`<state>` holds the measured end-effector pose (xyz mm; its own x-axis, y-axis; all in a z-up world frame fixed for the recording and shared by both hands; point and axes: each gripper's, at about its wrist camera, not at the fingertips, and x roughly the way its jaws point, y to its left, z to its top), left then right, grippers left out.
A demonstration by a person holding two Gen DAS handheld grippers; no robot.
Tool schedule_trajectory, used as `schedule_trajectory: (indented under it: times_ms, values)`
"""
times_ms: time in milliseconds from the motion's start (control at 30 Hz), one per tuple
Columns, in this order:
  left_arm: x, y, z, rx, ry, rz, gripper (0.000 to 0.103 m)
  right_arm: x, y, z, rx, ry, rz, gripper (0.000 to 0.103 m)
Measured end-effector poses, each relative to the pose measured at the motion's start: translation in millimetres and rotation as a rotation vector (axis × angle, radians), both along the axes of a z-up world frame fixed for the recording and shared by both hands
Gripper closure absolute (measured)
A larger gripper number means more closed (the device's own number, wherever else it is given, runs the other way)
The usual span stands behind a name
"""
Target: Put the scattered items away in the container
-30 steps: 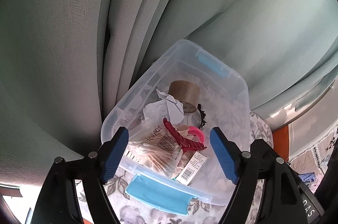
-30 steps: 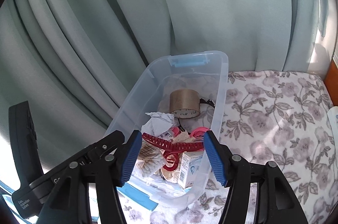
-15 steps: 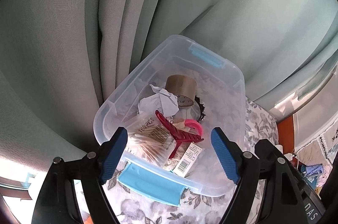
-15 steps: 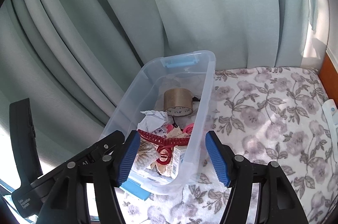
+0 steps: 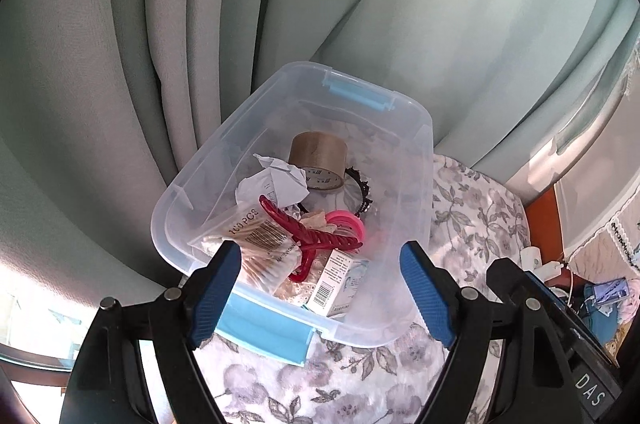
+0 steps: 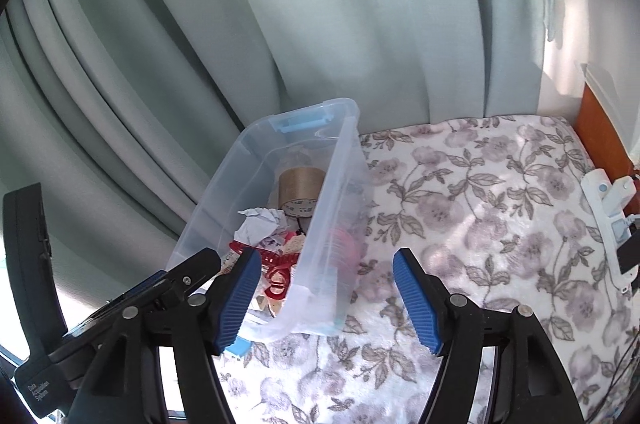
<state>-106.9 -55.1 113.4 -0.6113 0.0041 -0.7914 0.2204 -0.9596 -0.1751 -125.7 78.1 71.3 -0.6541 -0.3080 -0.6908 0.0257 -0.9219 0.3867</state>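
Left wrist view, left to right: pale green curtain point(image 5: 200, 44) fills the whole upper field. Left gripper point(image 5: 320, 292) has its blue pads spread wide with nothing pinched; the near rim of the container point(image 5: 416, 128) shows in the gap between them. The container is a clear plastic bin with blue latches, centre frame, sitting on a floral cloth point(image 5: 360, 384), its far end at 12 o'clock up against the curtain.

Inside the bin:
- cotton swab pack point(image 5: 256, 244) at 8 o'clock, against the near-left wall
- crumpled paper point(image 5: 276, 180) at centre-left
- red hair claw point(image 5: 312, 232) lying over the swab pack, toward 6 o'clock
- brown tape roll point(image 5: 318, 160) at 12 o'clock, on its side
- small barcode box point(image 5: 340, 280) at 6 o'clock by the near wall
- pink round item point(image 5: 346, 224) at centre-right, type unclear
- black toothed band point(image 5: 362, 188) at 2 o'clock, beside the tape

Right wrist view: the left tool's black body sits at 8 o'clock. Right gripper point(image 6: 324, 296) has jaws apart and opening, nothing gripped; the bin's near-right corner lies in the gap, with no pad visibly pressing it. Bin left of centre, same contents visible. Floral cloth spans 3 to 6 o'clock. White power strip point(image 6: 604, 212) at 3 o'clock, near a wooden edge point(image 6: 600, 128).
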Motion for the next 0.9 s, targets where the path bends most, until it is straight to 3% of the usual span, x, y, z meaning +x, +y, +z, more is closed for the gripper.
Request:
schedule_trajectory:
  times_ms: [533,900]
  values:
    - [3.0,51.9,-8.3,-0.101,-0.06,-0.099,0.02,17.9,44.3,-11.0,0.105,-0.078,-0.06,0.023]
    - [11.1,72.6,-8.6,-0.13,-0.072,-0.128,0.015,35.2,68.1,-12.6,0.076,-0.088,-0.094,0.007]
